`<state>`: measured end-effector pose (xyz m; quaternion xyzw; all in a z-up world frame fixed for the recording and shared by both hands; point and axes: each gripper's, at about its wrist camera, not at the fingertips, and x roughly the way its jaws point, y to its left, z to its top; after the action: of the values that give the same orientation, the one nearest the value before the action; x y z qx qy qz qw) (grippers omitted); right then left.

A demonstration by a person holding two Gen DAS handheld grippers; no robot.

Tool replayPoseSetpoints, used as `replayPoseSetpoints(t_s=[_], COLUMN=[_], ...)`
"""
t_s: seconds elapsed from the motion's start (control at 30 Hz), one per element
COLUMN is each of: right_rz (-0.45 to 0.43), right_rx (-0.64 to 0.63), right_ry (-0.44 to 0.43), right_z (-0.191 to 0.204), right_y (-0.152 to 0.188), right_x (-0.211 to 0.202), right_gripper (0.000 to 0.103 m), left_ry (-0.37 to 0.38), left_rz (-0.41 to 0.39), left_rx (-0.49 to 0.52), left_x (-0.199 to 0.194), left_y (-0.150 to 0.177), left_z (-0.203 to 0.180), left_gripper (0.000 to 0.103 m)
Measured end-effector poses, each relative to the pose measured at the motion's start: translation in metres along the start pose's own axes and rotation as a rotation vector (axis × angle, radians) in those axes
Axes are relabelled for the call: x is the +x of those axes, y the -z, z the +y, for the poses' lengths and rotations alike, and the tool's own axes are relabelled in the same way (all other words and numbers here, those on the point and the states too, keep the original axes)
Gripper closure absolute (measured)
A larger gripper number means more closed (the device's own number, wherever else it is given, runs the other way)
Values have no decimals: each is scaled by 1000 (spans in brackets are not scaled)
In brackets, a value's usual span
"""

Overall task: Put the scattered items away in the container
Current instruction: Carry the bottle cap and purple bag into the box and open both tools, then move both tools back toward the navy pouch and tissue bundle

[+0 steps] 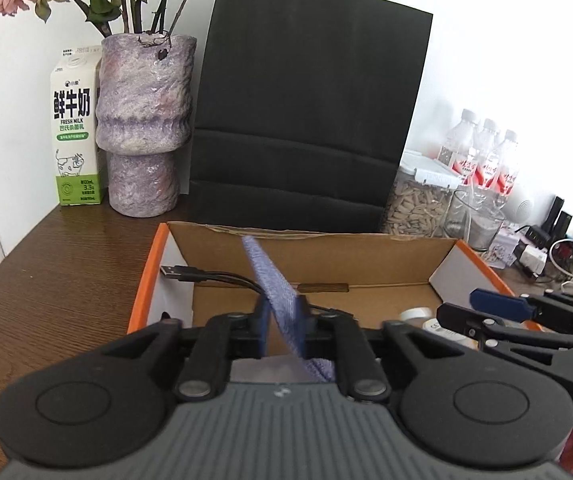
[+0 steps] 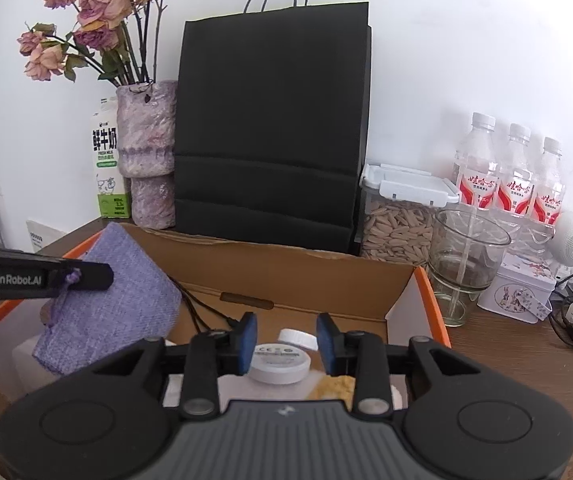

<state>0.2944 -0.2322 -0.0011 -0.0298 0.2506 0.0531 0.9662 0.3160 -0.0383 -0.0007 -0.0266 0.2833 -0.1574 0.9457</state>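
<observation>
Where white wall point(image 2: 466, 40) rises, wooden table point(image 1: 54, 280) ends.

Water bottles point(image 2: 516, 168): three are counted, side by side.
Milk cartons point(image 1: 74, 128): one is seen.
Vases point(image 1: 144, 124): one.
Black paper bags point(image 1: 306, 120): one.
Cardboard boxes point(image 2: 326, 272): one.
Purple pouches point(image 2: 114, 300): one.
Glass cups point(image 2: 466, 264): one.
Seed jars point(image 2: 400, 228): one.
USB cables point(image 1: 190, 274): one.
</observation>
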Motion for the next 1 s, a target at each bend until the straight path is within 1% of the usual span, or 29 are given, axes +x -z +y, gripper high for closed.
replayPoseSetpoints(t_s=[0.03,0.07,0.1,0.13,0.17,0.2,0.27,0.37,0.47,0.7,0.83,1.0], right_rz=[-2,-5,-9,-13,-18,-21,-19,-13,-17,-13,-23,-45], right_rx=[-4,-10,-16,-20,-21,-19,-14,-10,-4,-19,-32,-35], right_ry=[0,2,4,5,6,9,14,16,3,6,8,9], right_z=[1,2,3,4,5,5,5,4,5,9,13,16], right_y=[0,0,0,-1,-2,-2,-4,-5,-7,-8,-9,-8], right_x=[-1,-2,-4,-6,-8,-9,-11,-14,-17,-20,-26,-45], right_gripper=[43,35,20,10,5,0,0,0,0,0,0,0], left_ry=[-6,-20,-37,-56,-72,-82,-84,-66,-79,-88,-88,-91], left_rz=[-9,-28,-51,-70,-85,-100,-100,-102,-103,-108,-124,-137], left_rx=[7,18,36,52,62,64,53,29,15,-15,-35,-38], left_x=[-3,-7,-11,-15,-18,-21,-25,-26,-26,-31,-41,-62], left_y=[0,-1,-1,-1,-2,-3,-4,-6,-6,-8,-7,-3], left_z=[-1,-4,-7,-10,-12,-13,-13,-10,-8,1,4,5], left_gripper=[39,27,13,3,0,0,0,0,0,0,0,0])
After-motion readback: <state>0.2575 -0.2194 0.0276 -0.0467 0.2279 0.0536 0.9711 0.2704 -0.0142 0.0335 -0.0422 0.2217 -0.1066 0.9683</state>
